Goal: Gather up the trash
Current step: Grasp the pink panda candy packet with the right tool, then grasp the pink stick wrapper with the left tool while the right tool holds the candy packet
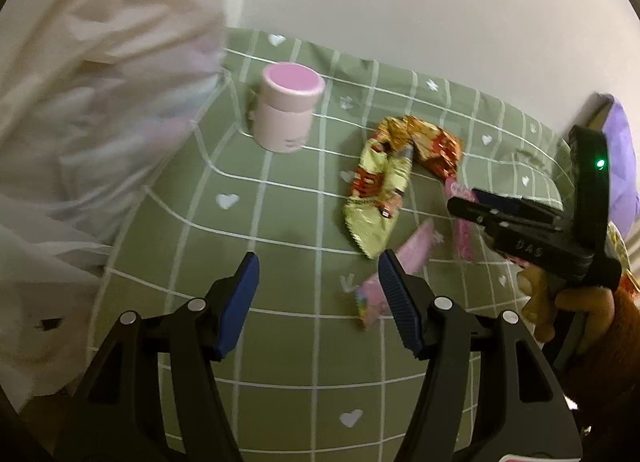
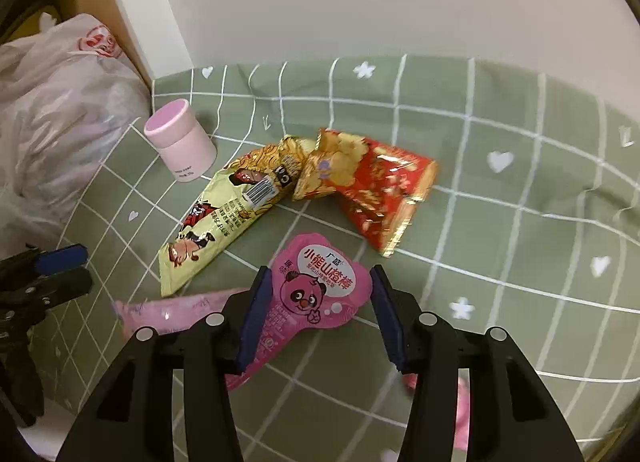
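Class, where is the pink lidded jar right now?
In the right wrist view the pink lidded jar stands upright on the green checked cloth, left of the yellow snack wrapper, beside the white plastic bag.

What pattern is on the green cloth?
White grid lines with hearts and flowers on the cloth; clearest in the right wrist view.

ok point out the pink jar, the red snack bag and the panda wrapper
pink jar (image 2: 182,147): right wrist view, side wall
red snack bag (image 2: 380,193): right wrist view, middle of bag
panda wrapper (image 2: 316,286): right wrist view, printed face

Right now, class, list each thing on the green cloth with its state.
Pink jar: upright, lid on.
Yellow wrapper: opened, lying flat.
Red wrapper: crumpled, lying flat.
Bear wrapper: flat, between open right tongs.
Left tongs: open, empty.
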